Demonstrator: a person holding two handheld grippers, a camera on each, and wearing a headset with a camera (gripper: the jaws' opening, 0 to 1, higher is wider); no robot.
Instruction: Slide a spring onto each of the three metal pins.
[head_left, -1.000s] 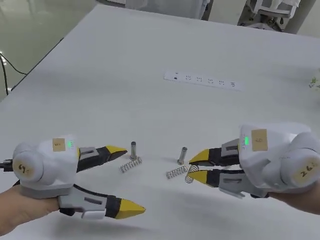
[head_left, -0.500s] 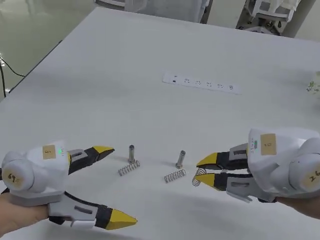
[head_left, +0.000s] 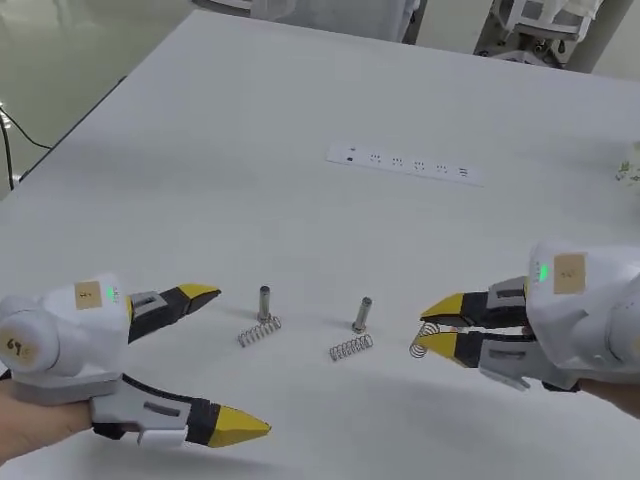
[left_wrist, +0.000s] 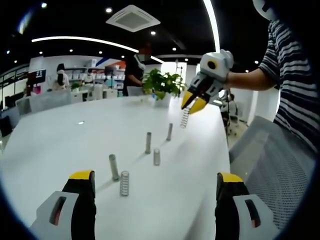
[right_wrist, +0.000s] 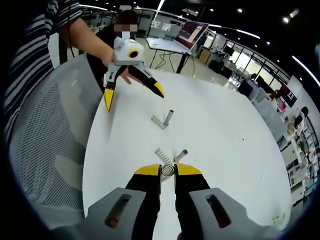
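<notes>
Two metal pins stand upright on the white table (head_left: 300, 210): the left pin (head_left: 264, 301) and the right pin (head_left: 362, 314). A loose spring (head_left: 258, 331) lies by the left pin, and another spring (head_left: 351, 347) lies by the right pin. My right gripper (head_left: 437, 327) is to the right of the right pin, shut on a third spring (head_left: 421, 341) that hangs from its yellow tips (left_wrist: 184, 117). In the right gripper view that held spring (right_wrist: 167, 170) sits between the closed tips. My left gripper (head_left: 225, 362) is left of the pins, open and empty.
A white power strip (head_left: 405, 163) lies farther back on the table. The table's left edge (head_left: 90, 115) runs diagonally. A grey mesh chair (right_wrist: 45, 150) stands by the near table edge. A person in a striped shirt (left_wrist: 292, 85) holds the grippers.
My right gripper has drawn back to the right, away from the right pin, carrying the spring. My left gripper has drifted slightly left and stayed open.
</notes>
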